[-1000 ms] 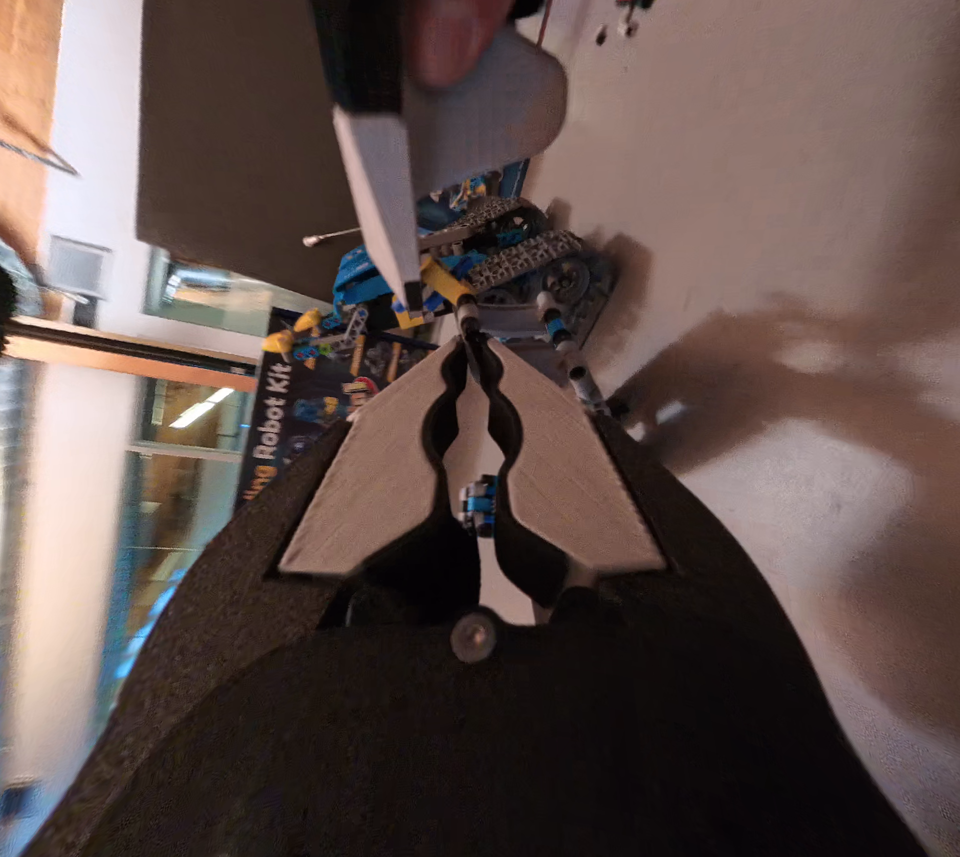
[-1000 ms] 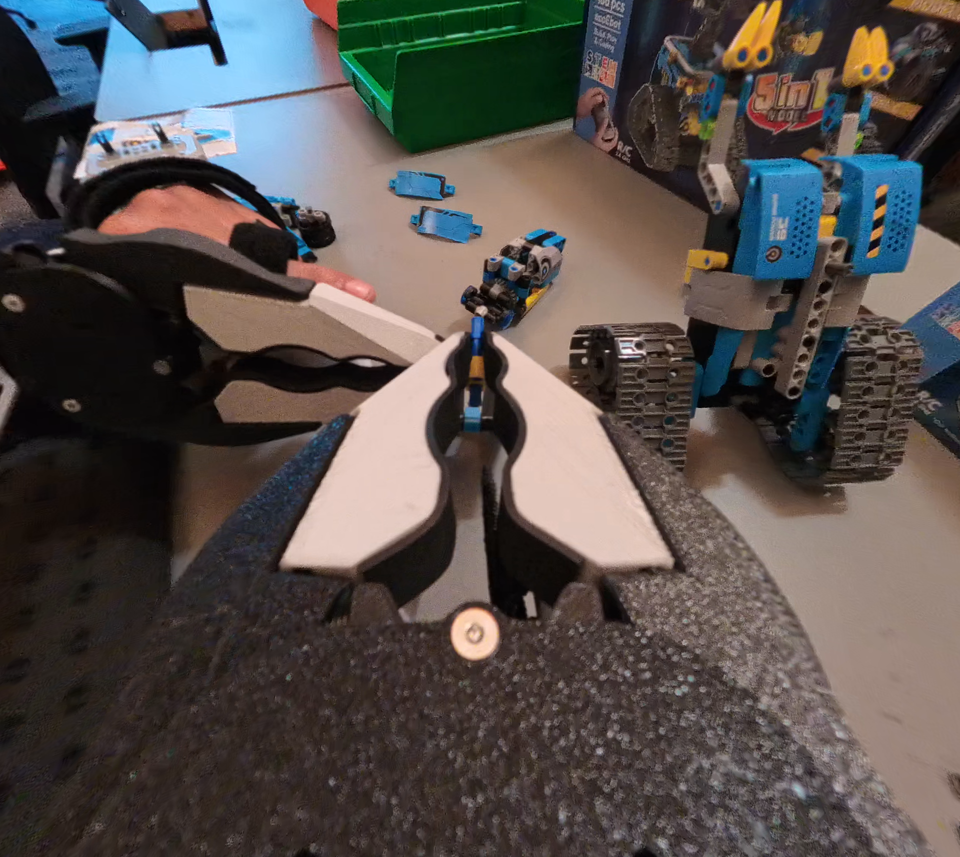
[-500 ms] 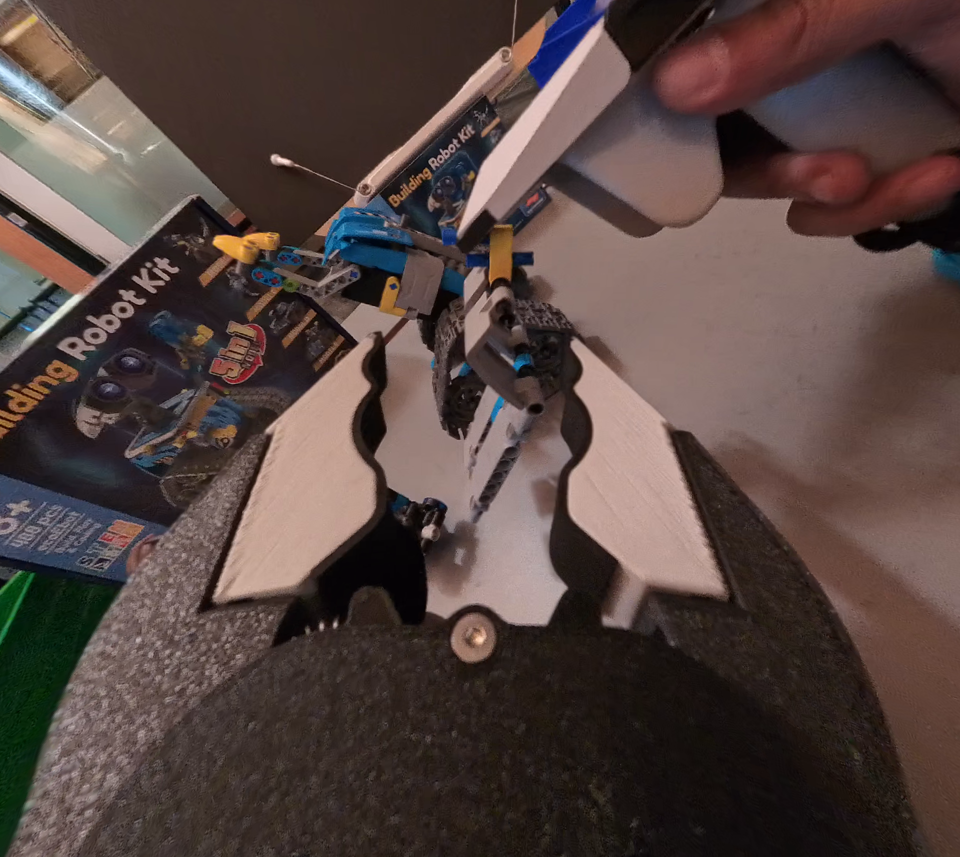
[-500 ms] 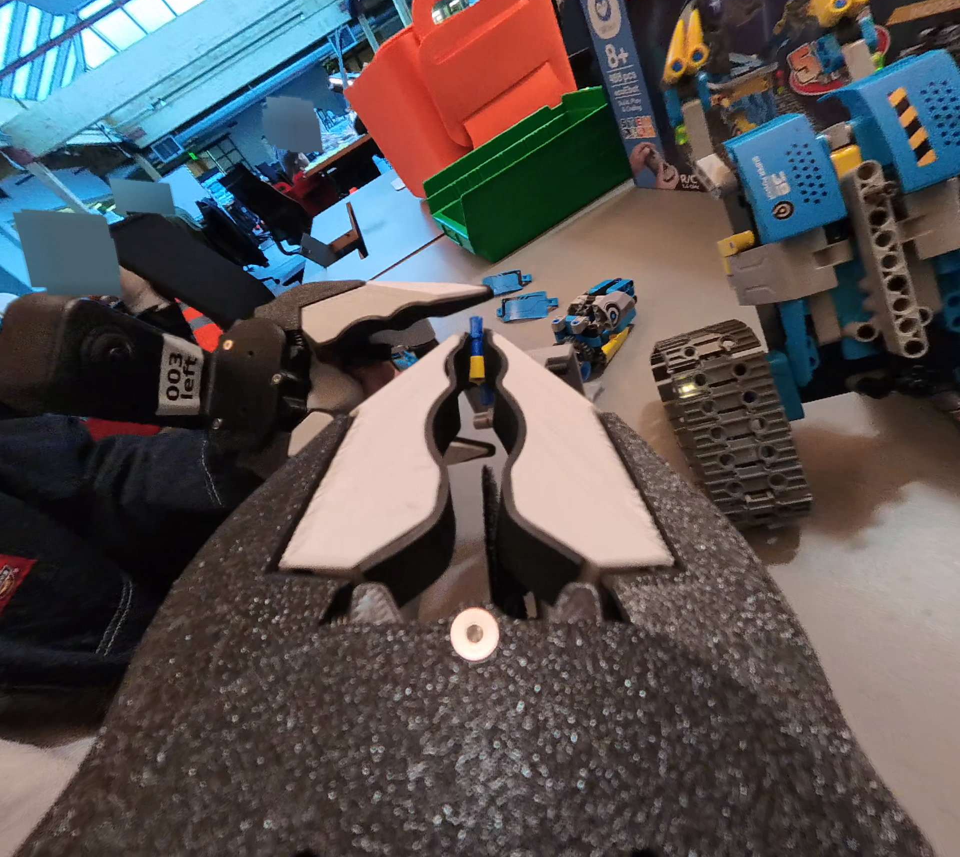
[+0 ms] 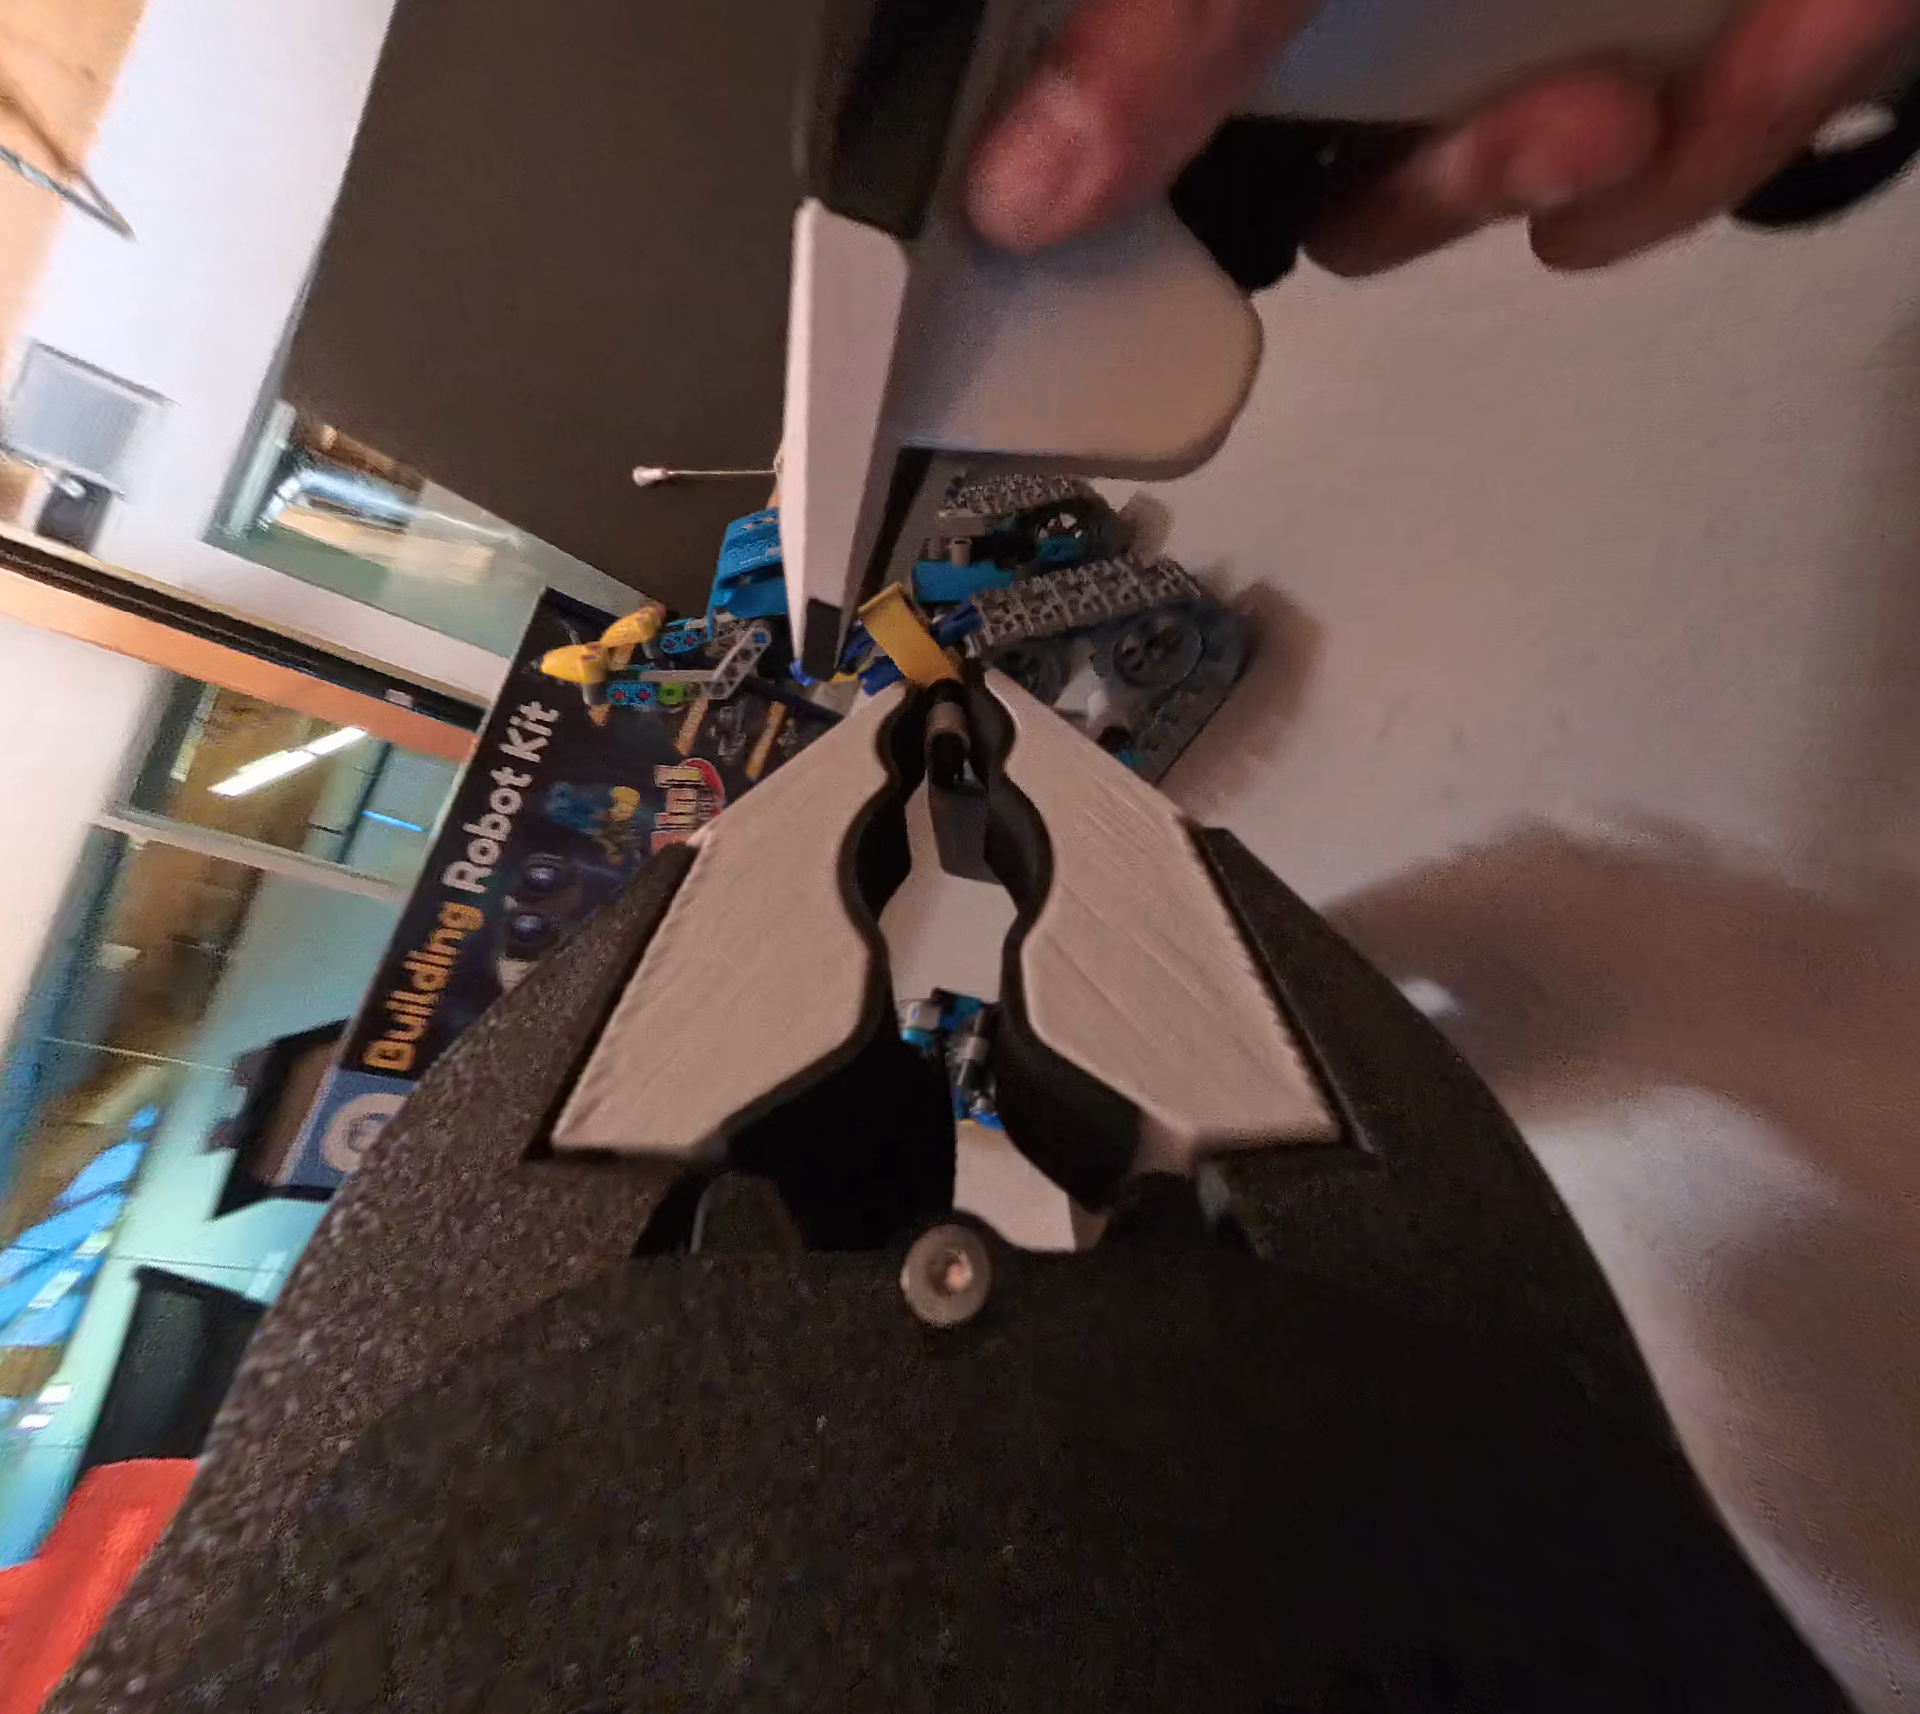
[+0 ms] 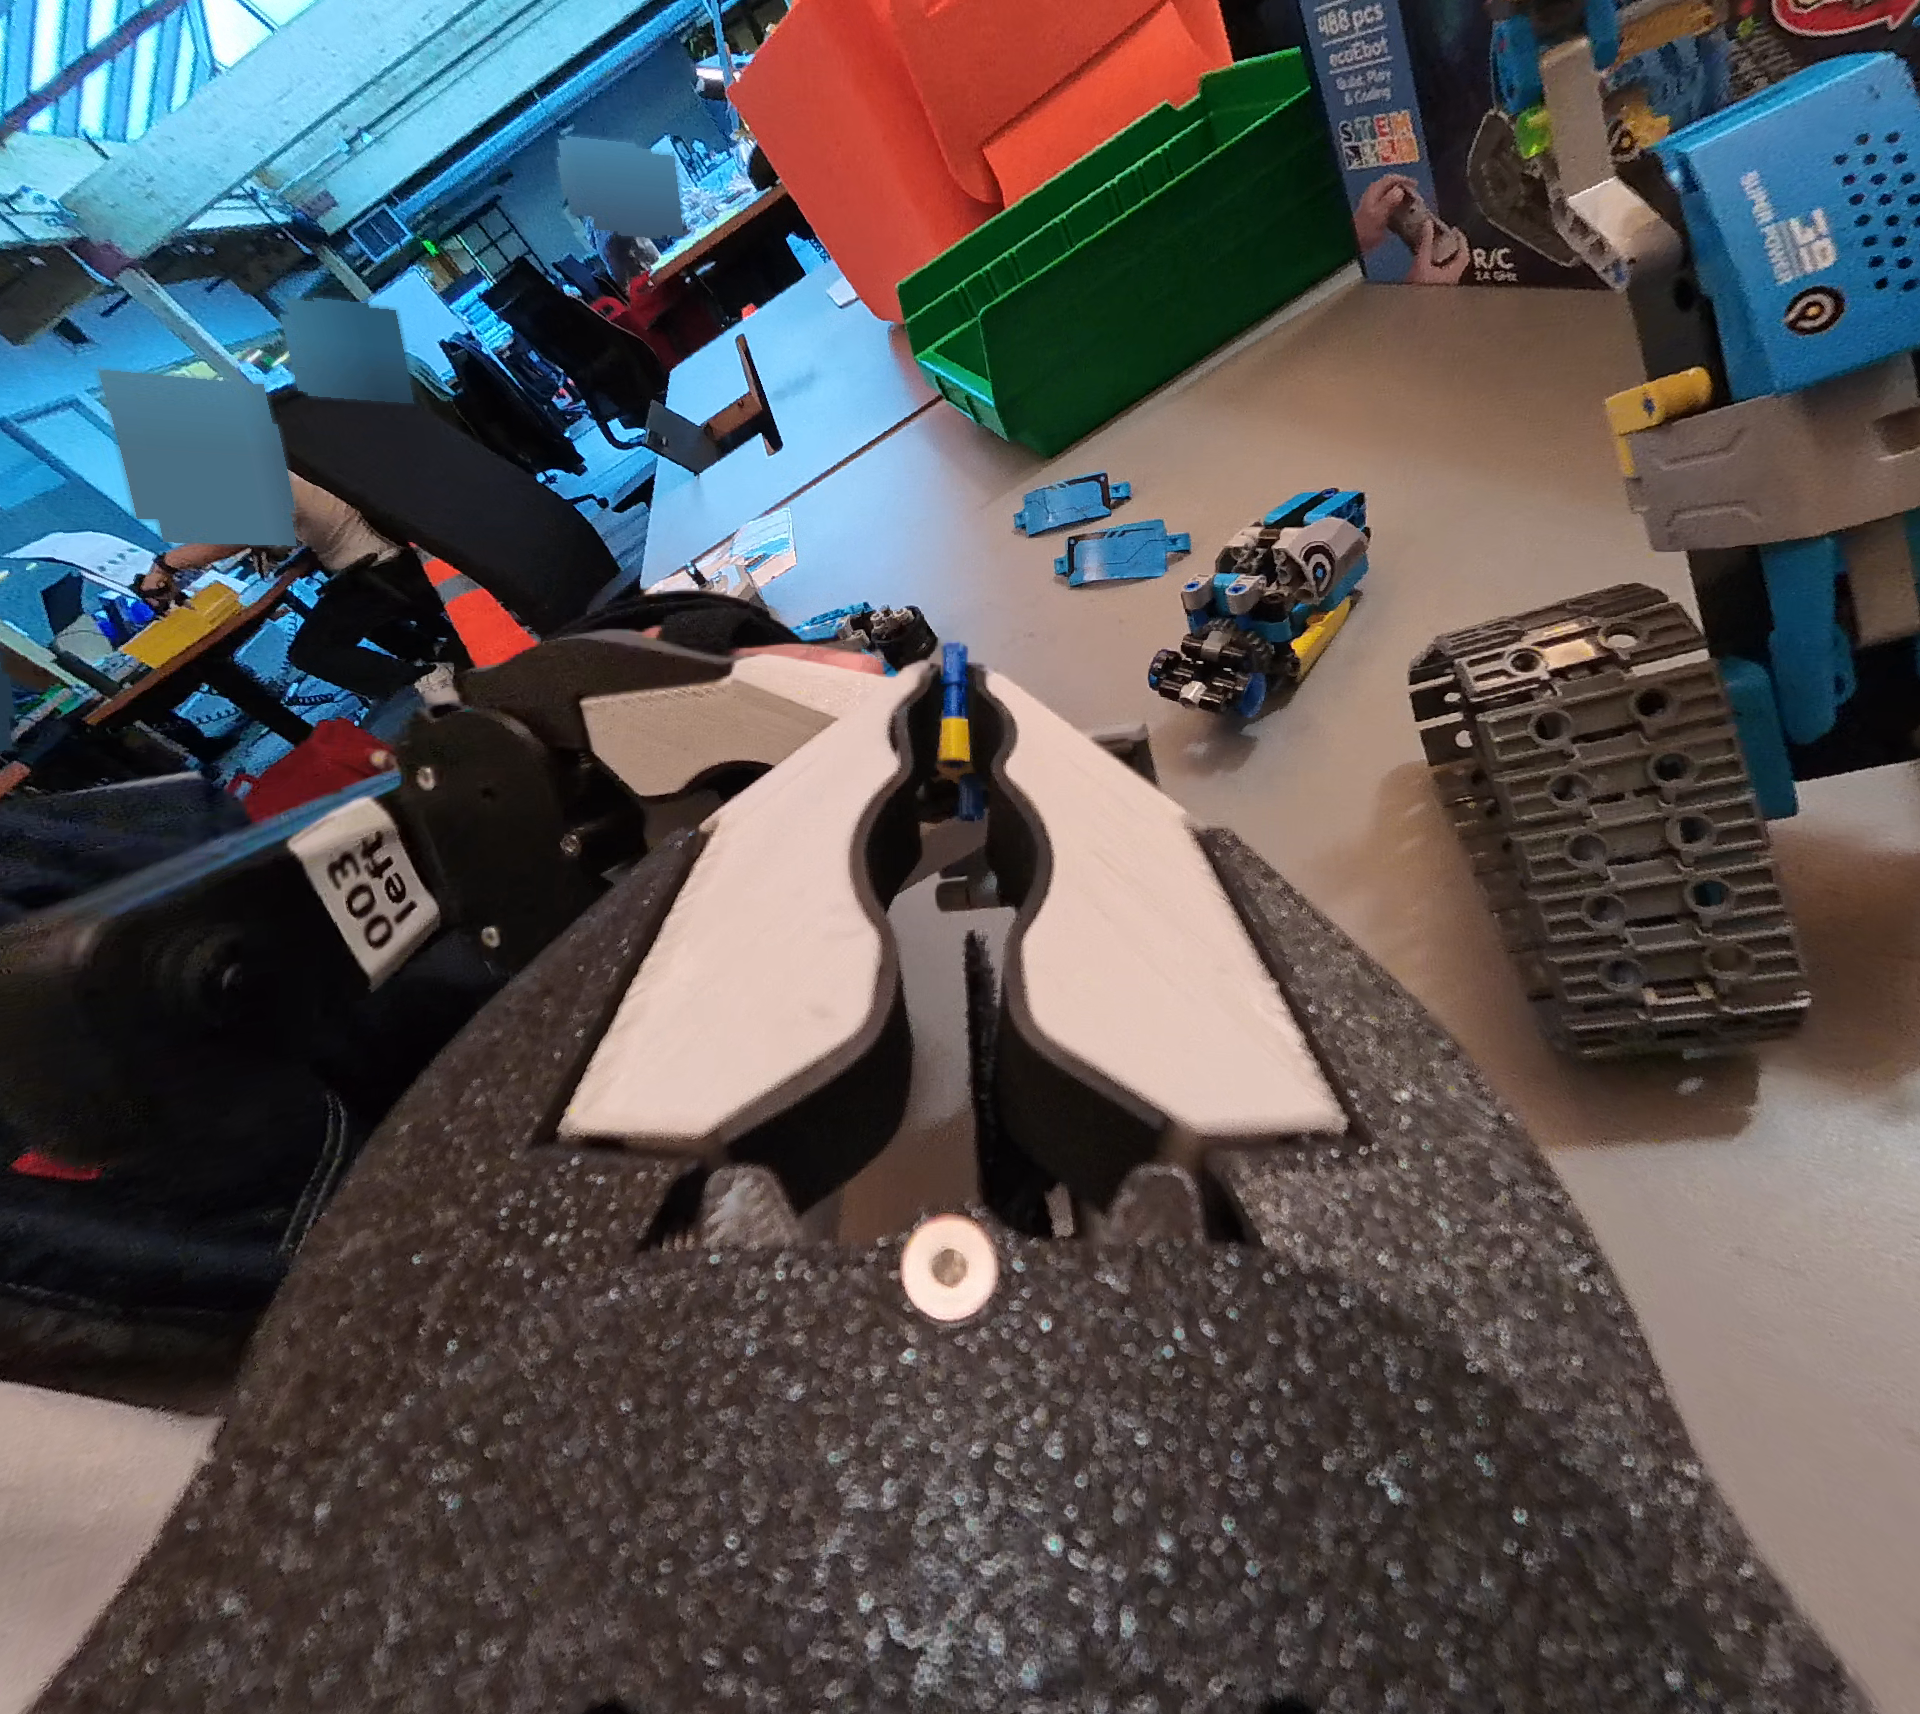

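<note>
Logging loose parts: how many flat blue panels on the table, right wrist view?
2. One blue panel and a second panel just nearer, both left of the small model. Others may be hidden behind the gripper.

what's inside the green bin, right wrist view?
Only the green bin itself shows: ribbed inner walls and the open front lip. Its floor is hidden by the low viewing angle, so any contents cannot be seen. An orange carrier stands behind it.
</note>
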Motion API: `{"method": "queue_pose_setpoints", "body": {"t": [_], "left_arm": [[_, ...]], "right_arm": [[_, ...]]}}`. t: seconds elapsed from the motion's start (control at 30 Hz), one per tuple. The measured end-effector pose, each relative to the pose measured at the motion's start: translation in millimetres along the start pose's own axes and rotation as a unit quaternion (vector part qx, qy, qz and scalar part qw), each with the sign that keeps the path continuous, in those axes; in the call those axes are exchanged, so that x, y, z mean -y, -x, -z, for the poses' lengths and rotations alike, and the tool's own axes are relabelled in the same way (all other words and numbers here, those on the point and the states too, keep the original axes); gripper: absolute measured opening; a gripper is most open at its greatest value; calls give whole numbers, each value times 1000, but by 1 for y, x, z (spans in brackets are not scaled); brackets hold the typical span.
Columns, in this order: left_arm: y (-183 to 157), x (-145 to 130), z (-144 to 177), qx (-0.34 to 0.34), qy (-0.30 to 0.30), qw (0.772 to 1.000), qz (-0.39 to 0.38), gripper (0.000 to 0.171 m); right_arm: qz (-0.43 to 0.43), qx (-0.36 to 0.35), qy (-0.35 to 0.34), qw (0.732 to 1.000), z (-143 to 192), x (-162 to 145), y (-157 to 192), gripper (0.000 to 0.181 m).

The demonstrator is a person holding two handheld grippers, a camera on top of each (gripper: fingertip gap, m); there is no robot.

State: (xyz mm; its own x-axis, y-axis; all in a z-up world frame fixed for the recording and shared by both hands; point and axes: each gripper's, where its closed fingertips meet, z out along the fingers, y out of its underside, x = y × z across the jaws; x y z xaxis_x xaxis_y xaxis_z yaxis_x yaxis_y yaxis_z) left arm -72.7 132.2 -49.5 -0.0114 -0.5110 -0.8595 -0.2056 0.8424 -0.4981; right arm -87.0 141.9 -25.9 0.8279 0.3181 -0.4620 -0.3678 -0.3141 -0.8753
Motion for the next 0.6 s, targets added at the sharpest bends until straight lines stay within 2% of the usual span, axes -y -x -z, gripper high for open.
{"method": "queue_pose_setpoints", "body": {"t": [0.1,0.13,0.17,0.2,0.23,0.27,0.33,0.4,0.47,0.53,0.6], "left_arm": [[-1,0,1,13,9,999,-50,4],[-14,4,2,-15,-4,997,-74,4],[-43,13,4,-63,-27,991,-117,4],[-64,21,6,-68,-36,980,-184,4],[-64,31,8,-34,-40,973,-226,4],[-47,40,9,-6,-47,981,-188,4],[-20,35,9,-12,-45,998,-51,4],[-23,23,7,-29,-39,998,-30,5],[-25,23,5,-32,-35,999,-24,5],[-22,25,6,-36,-44,998,7,5],[-17,23,6,-46,-48,997,49,5]], "right_arm": [[6,2,7,1000,1,-1,1,1],[1,14,-2,1000,2,2,3,2],[-17,52,-49,997,6,20,13,2],[-25,75,-58,995,9,29,20,1],[-5,49,-45,998,10,29,13,2],[15,27,-46,998,16,32,6,2],[-14,51,-79,995,33,44,3,2],[-51,46,-96,993,49,49,-16,3],[-53,-10,-84,995,68,48,-44,3],[-8,-167,-30,986,106,34,-96,3],[9,-309,66,949,164,6,-145,4]]}}
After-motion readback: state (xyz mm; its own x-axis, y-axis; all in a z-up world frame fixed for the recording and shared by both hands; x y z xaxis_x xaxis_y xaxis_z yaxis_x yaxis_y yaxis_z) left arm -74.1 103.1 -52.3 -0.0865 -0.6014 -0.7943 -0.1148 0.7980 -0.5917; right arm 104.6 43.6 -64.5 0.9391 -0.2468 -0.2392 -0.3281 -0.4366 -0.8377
